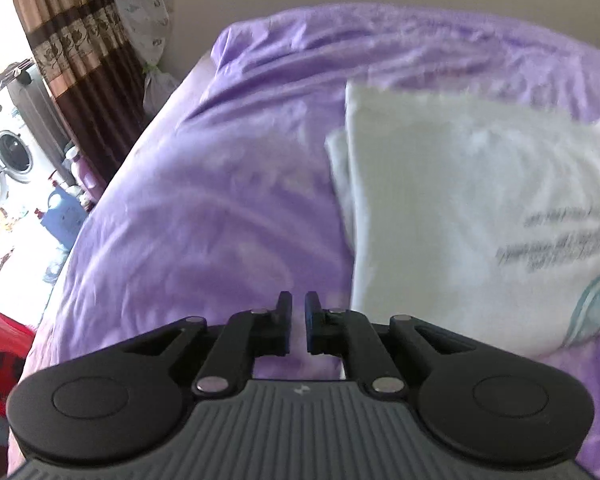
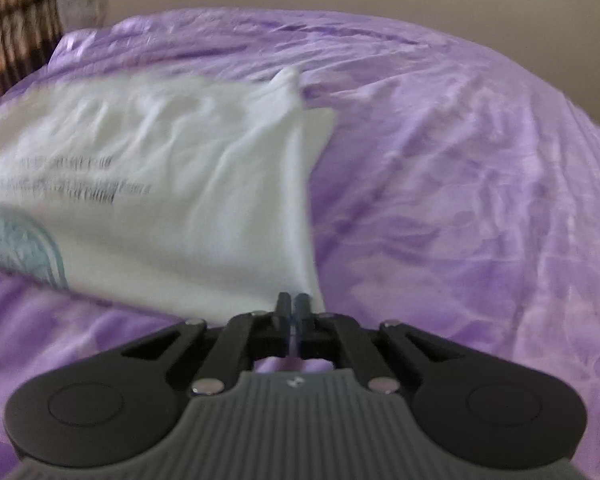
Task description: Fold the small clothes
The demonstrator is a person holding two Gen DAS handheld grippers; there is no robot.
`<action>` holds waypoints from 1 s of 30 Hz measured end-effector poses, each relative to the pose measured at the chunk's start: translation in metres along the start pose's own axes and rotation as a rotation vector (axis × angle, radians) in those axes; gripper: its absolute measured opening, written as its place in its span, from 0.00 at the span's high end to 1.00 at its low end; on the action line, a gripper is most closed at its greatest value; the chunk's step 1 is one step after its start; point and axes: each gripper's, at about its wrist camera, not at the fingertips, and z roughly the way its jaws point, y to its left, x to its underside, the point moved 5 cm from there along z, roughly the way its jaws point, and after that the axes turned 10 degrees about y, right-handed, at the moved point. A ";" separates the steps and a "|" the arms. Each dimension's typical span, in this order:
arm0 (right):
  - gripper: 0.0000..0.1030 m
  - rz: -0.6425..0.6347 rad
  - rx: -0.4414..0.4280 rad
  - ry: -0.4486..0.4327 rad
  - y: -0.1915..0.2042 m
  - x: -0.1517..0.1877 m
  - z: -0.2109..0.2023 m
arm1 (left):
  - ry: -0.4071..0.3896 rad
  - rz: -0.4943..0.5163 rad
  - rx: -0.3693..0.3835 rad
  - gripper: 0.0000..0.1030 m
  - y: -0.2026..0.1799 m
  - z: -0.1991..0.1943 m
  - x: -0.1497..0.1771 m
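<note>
On the purple bedsheet (image 1: 204, 200) lies the white printed T-shirt (image 1: 460, 208), sides already folded in, so its near corners are easy to reach. Left gripper (image 1: 298, 322) hovers nearly closed and empty left of it; right gripper (image 2: 293, 312) is closed at the near right corner, whether pinching cloth I cannot tell.

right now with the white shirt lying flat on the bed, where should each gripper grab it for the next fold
Take the white shirt at its two near corners, one in each gripper, coming in low from the near edge. It lies flat on the purple bedsheet with straight side folds, so the corners are the only free edges to pinch. The right gripper is shut beside the near right corner; the left gripper, nearly shut, sits left of its corner.
</note>
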 end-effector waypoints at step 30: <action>0.94 0.590 -0.725 -0.045 -0.078 -0.073 0.102 | -0.046 0.237 0.246 0.93 -0.201 0.059 -0.109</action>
